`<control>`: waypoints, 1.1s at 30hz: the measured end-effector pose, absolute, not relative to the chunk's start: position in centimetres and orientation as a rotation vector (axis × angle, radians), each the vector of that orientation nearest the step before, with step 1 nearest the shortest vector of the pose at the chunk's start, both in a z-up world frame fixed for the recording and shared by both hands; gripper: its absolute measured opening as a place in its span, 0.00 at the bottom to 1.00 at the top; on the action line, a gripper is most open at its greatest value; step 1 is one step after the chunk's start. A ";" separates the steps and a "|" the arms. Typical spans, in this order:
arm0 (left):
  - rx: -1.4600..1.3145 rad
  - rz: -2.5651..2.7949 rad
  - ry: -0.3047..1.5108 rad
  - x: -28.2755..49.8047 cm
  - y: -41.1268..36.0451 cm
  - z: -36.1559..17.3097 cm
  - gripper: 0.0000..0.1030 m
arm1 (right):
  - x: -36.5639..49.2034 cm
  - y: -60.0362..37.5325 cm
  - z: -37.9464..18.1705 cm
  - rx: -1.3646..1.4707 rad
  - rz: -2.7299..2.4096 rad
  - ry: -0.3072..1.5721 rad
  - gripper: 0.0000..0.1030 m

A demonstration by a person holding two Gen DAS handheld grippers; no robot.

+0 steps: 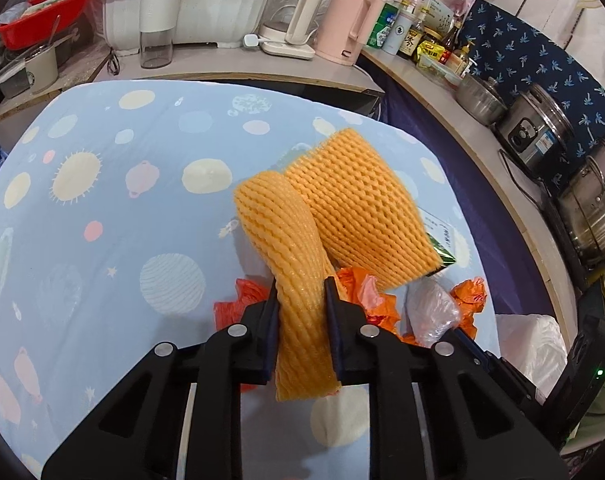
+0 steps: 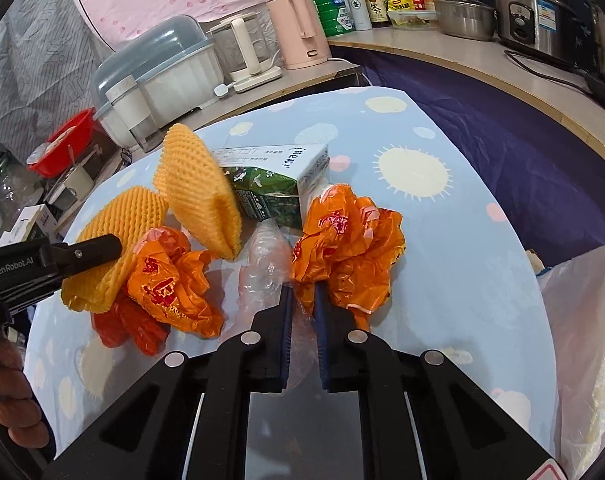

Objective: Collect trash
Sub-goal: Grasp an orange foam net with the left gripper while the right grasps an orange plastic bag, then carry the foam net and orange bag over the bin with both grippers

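Trash sits heaped on the spotted cloth (image 2: pixel 442 240) between both tongs. Left tongs (image 1: pixel 302 300) pinch a yellow foam net (image 1: pixel 298 280), a second net (image 1: pixel 362 208) just beyond, likely to lift it clear of the heap. Right tongs (image 2: pixel 302 300) squeeze an orange bag (image 2: pixel 342 240) and, it seems, some clear film (image 2: pixel 262 264) beside it. Ahead lies a green carton (image 2: pixel 278 188); its print is too small to read. The left tool reads "GenRobot.AI". A white bag (image 2: pixel 582 320), right of the right tongs, probably awaits the rubbish.
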State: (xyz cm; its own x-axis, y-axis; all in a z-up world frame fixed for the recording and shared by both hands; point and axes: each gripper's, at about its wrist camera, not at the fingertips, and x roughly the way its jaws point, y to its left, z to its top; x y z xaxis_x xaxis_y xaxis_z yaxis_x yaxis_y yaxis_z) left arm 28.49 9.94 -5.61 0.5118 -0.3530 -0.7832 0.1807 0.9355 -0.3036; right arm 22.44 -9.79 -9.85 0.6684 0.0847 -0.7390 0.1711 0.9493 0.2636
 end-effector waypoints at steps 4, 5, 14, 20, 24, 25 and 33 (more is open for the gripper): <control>-0.199 -0.337 0.958 26.7 9.8 -3.8 0.19 | 20.5 -10.4 -8.8 0.341 -0.054 0.818 0.05; -0.198 -0.338 0.950 26.1 9.7 -3.3 0.19 | 19.9 -10.6 -8.4 0.343 -0.057 0.809 0.05; -0.165 -0.425 0.888 21.2 7.0 0.6 0.19 | 14.8 -12.6 -5.6 0.364 -0.082 0.746 0.05; -0.131 -0.503 0.884 17.8 3.5 1.6 0.19 | 11.2 -14.7 -4.0 0.385 -0.113 0.703 0.05; -0.151 -0.576 0.905 15.9 2.3 1.8 0.19 | 9.0 -16.4 -3.3 0.408 -0.136 0.687 0.05; -0.156 -0.586 0.917 15.5 2.2 1.6 0.19 | 8.4 -16.7 -3.2 0.414 -0.139 0.685 0.05; -0.100 -0.587 1.074 12.5 2.4 -4.7 0.21 | 4.4 -18.1 -4.1 0.434 -0.153 0.699 0.05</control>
State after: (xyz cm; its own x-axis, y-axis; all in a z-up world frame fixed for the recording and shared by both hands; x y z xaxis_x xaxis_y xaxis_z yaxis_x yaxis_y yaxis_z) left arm 12.50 2.38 -4.71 0.3405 -0.4977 -0.7977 0.4031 0.8437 -0.3544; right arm 4.35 -18.09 -4.10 0.7587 0.0074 -0.6514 0.2784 0.9003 0.3345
